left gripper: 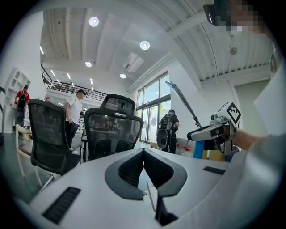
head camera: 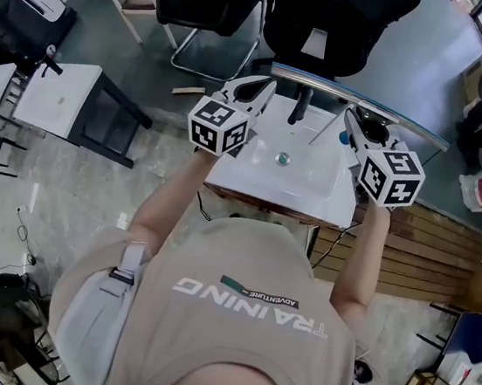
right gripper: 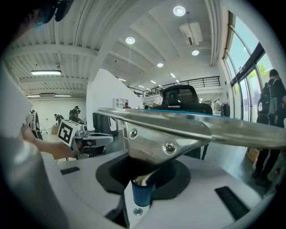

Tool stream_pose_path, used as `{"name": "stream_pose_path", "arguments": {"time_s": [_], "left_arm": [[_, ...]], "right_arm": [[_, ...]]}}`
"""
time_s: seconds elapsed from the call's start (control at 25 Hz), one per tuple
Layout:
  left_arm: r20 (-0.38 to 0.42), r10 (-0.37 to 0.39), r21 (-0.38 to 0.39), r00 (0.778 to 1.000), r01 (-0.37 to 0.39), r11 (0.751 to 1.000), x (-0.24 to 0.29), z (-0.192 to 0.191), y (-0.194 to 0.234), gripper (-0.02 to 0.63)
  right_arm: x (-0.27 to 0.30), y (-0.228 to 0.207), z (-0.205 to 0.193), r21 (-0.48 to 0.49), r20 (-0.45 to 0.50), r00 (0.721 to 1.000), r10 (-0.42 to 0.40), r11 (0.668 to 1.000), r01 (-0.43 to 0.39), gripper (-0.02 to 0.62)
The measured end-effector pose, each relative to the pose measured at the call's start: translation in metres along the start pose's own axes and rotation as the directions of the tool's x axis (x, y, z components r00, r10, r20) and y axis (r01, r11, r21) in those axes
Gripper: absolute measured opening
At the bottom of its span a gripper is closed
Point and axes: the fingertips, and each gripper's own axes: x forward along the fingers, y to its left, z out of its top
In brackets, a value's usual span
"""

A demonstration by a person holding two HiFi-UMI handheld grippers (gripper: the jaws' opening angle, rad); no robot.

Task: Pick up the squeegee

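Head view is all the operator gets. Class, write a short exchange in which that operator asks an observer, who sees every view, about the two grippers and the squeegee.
Operator: Does the right gripper really grip the squeegee?
Observer: Yes. The right gripper has its jaws closed on the blue handle of the squeegee, as its own view shows.
Operator: And the left gripper?
Observer: The left gripper has its jaws together in its own view, with nothing between them.
Operator: What does it face?
Observer: A person in a white shirt stands behind the black chairs ahead of it.
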Motion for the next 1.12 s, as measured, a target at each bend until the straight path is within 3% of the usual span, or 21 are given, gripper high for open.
{"name": "stream_pose_path", "arguments": {"time_s": [1.12], "left_arm": [[0.016,-0.020,0.042,1.000,0.020,0.999,0.002,0.014,-0.008,0.012]], "right_arm": [[0.001,-0.009,-0.001,0.000,0.010,0.999,-0.031,1.000,0.031,0.103]]}}
